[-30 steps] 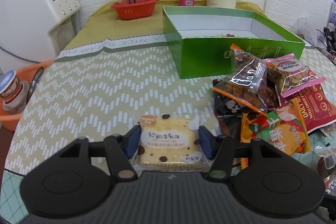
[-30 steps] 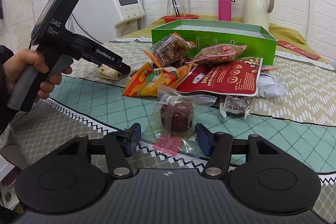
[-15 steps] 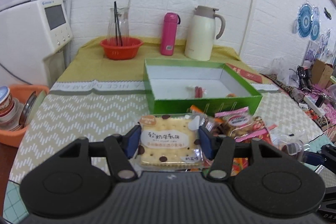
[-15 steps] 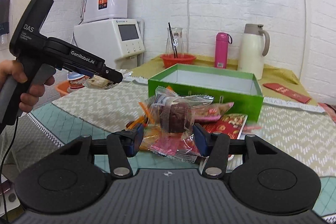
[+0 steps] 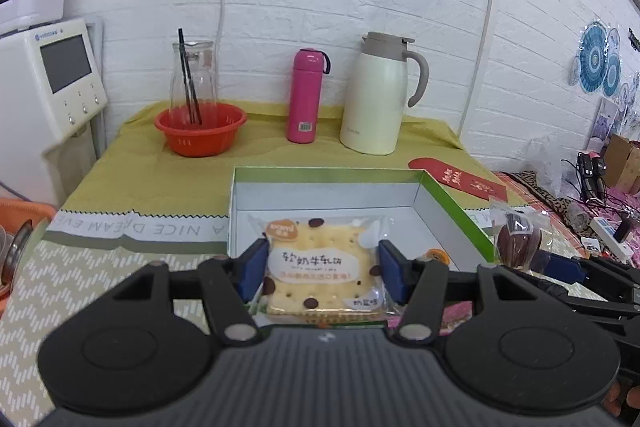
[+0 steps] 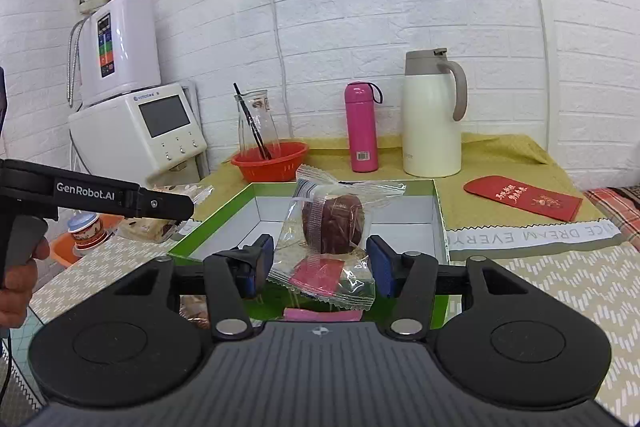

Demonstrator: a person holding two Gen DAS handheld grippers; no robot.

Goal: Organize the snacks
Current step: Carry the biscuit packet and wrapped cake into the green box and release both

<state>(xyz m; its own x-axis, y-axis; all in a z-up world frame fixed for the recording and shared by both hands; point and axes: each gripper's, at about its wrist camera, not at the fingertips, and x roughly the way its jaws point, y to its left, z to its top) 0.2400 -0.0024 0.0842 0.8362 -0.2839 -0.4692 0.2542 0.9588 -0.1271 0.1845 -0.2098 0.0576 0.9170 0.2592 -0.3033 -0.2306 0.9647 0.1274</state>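
Observation:
A square cracker packet [image 5: 320, 247] with brown dots and printed writing sits between my left gripper's [image 5: 322, 267] blue pads, shut on it, in the air just before the near wall of the open green box [image 5: 452, 203]. My right gripper [image 6: 320, 264] is shut on a clear wrapper holding a round brown cake [image 6: 332, 223], also in front of the green box [image 6: 224, 223]. The box floor is white, with a small orange item near its front right. Each gripper shows at the edge of the other's view.
Behind the box stand a red basket [image 5: 200, 131] with a glass carafe, a pink bottle [image 5: 306, 95] and a cream jug [image 5: 378, 95]. A red envelope [image 6: 524, 197] lies right of the box. A white appliance [image 6: 140, 131] and an orange basin are at left.
Both grippers have risen off the table with their packets and come up to the green box. The snack pile has dropped out of view beneath them.

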